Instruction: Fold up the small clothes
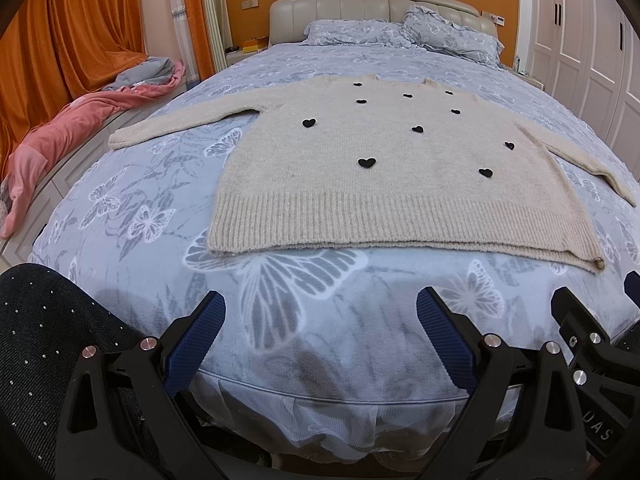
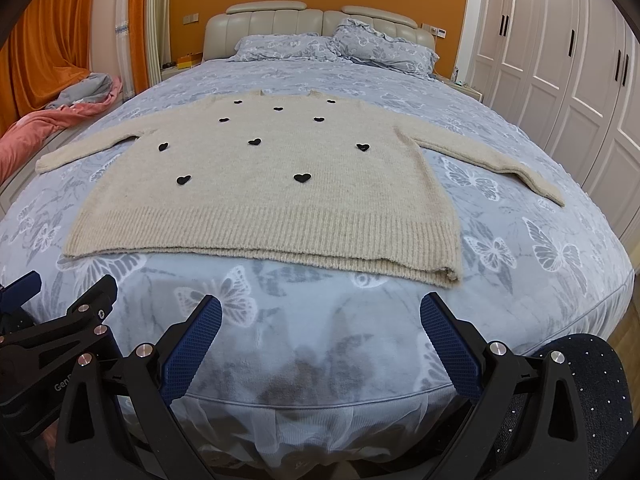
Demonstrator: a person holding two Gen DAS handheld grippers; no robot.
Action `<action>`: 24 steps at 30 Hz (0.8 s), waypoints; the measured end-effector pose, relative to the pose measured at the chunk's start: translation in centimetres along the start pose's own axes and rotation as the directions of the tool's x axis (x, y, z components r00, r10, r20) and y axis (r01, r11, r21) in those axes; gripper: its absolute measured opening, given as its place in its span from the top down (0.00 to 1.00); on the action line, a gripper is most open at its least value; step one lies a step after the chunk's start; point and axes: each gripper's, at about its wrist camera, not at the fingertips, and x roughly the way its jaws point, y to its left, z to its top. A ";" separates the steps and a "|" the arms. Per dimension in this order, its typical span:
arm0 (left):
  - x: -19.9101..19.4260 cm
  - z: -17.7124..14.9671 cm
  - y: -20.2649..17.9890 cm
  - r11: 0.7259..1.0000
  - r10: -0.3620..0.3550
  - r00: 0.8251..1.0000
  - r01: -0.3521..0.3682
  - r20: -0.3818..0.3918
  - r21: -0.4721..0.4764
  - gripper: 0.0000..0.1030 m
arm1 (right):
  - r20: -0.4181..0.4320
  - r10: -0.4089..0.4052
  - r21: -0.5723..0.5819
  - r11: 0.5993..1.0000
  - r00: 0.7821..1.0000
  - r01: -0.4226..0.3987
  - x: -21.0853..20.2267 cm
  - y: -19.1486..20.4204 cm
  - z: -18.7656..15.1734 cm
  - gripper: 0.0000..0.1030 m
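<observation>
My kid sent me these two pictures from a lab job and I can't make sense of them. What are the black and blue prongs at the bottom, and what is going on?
No robot here: a person holds one pair of tongs in each hand, each with a wide-angle camera looking along it. One picture comes from the left tongs, the other from the right tongs. Both pairs are open and hold nothing. Each camera also catches the other pair at its edge. Ahead lies a bed with a blue-grey butterfly-print cover. Spread flat on it is a beige knitted sweater with small black hearts, sleeves out to the sides, not yet folded. A pink blanket lies beside the bed.
</observation>
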 end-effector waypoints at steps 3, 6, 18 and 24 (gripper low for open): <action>0.0 0.0 0.0 1.000 0.000 1.000 0.000 0.000 0.000 0.09 | 0.000 0.000 -0.001 1.000 1.000 0.000 0.0 0.0 0.0 0.05; 0.0 0.0 0.0 1.000 0.000 1.000 0.000 0.000 0.000 0.09 | 0.000 -0.001 -0.001 1.000 1.000 0.001 0.0 0.0 0.0 0.05; 0.0 -0.2 0.1 1.000 -0.003 1.000 0.003 -0.004 0.002 0.08 | -0.016 0.017 0.009 1.000 1.000 -0.017 0.0 -0.2 0.0 0.05; 0.1 -0.4 0.0 1.000 -0.008 1.000 0.008 -0.015 0.027 0.07 | -0.071 0.096 0.105 0.991 0.993 -0.088 0.9 -2.5 0.6 0.05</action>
